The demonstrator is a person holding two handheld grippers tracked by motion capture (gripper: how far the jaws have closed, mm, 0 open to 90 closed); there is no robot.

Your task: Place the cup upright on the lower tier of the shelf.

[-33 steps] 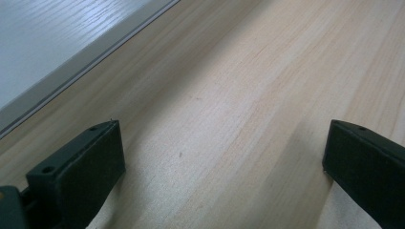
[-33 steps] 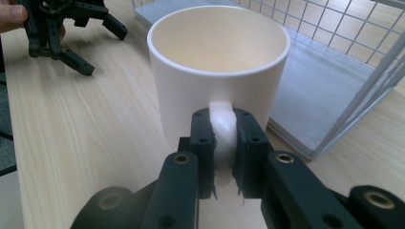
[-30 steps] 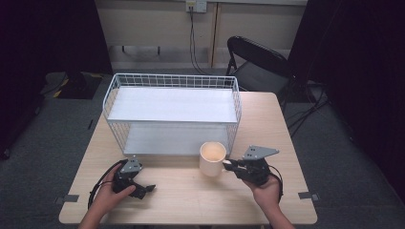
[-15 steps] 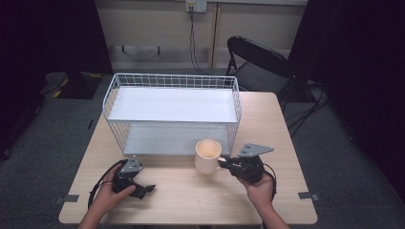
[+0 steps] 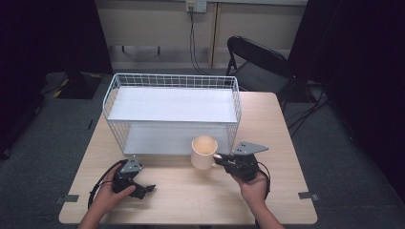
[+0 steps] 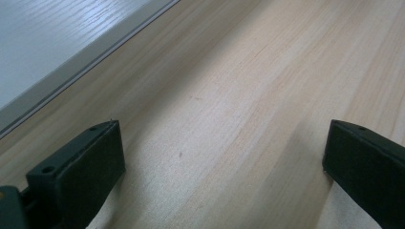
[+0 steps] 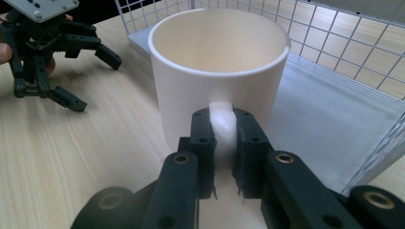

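A cream mug (image 5: 204, 151) stands upright just in front of the white wire rack (image 5: 172, 78), near the lower shelf's front edge. My right gripper (image 5: 218, 160) is shut on the mug's handle (image 7: 222, 125), with the black pads (image 7: 203, 143) pressed on both sides of it. In the right gripper view the mug (image 7: 219, 62) is empty. Whether its base touches the table is hidden. My left gripper (image 5: 145, 191) lies on the table at the front left, jaws wide open with nothing but bare wood between them (image 6: 224, 152). The right gripper view shows that left gripper (image 7: 95, 80) farther off.
The two-level wire rack has white shelves and takes up the middle and back of the wooden table (image 5: 191, 200). A black folding chair (image 5: 260, 62) stands behind the table's far right corner. Cables trail from both grippers.
My right gripper has carried the mug a little to the left and closer to the rack's front. The left gripper has stayed where it was.
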